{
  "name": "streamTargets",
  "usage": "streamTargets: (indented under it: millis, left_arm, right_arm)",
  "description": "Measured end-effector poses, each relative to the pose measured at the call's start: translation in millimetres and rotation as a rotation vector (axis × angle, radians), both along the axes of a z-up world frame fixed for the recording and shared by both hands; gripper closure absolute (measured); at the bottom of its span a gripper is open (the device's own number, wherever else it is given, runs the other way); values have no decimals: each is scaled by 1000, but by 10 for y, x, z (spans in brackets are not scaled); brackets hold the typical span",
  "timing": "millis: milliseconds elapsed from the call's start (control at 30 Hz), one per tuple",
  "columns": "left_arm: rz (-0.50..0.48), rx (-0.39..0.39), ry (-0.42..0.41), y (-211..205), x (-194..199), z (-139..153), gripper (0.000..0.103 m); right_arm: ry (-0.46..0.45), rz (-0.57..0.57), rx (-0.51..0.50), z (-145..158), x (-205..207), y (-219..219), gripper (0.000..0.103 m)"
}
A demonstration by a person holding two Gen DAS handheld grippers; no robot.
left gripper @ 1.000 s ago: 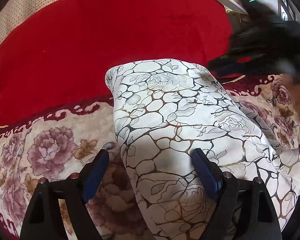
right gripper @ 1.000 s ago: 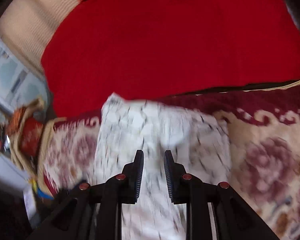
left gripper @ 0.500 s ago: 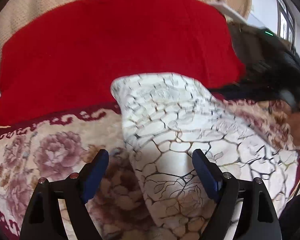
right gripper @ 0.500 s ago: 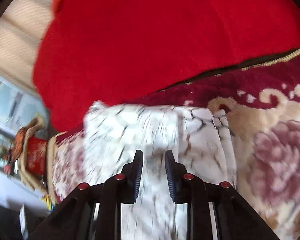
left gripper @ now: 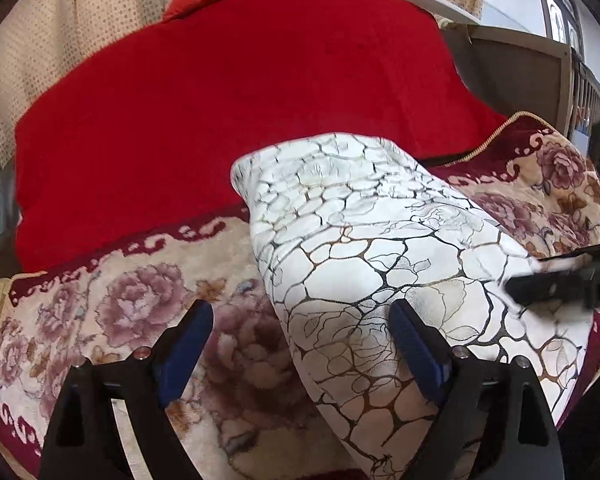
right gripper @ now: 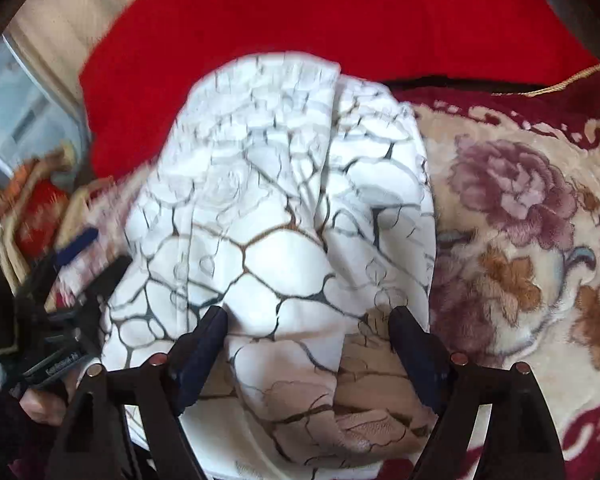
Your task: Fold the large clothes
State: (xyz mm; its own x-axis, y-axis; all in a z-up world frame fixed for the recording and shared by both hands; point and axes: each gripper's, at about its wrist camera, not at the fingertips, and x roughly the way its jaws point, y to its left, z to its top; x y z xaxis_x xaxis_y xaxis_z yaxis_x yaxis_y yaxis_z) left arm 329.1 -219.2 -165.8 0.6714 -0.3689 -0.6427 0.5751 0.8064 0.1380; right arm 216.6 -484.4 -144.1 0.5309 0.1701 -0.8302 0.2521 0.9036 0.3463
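Observation:
A folded white garment with a dark crackle and rose print lies lengthwise on a floral blanket. My left gripper hovers over the garment's near left edge, its jaws wide and still opening, touching nothing. In the right wrist view the same garment fills the middle. My right gripper is low over its near end with the jaws opening; cloth lies under the gap, but the pads do not press it. The right gripper shows blurred at the left view's right edge.
A red plush cover lies behind the garment, backed by a beige dotted curtain. Wooden furniture stands at the back right. The floral blanket spreads right of the garment. A hand holds the left gripper.
The right gripper's jaws went from nearly shut to wide apart, and it dropped closer over the garment. In the left view it moved from upper right to lower right.

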Motion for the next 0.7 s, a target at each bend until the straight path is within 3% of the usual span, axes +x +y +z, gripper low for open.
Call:
streamTargets:
  millis: [233, 267, 333, 467, 567, 700]
  left_arm:
    - [3, 10, -64, -36, -76, 89, 13]
    - [1, 10, -71, -41, -81, 99, 13]
    - [1, 14, -83, -44, -96, 110, 13]
    - [4, 24, -93, -53, -97, 101, 13]
    - [8, 38, -95, -55, -88, 81, 13]
    - [25, 47, -113, -31, -77, 84, 13]
  right_arm:
    - [-119, -45, -61, 437, -211, -123, 22]
    - [-137, -41, -66, 488, -270, -110, 27]
    - [-146, -16, -52, 523, -351, -63, 64]
    - [-119, 15, -58, 411, -428, 69, 66]
    - [-49, 23, -43, 32, -335, 100, 66]
    - [-69, 19, -1, 64, -337, 32, 64]
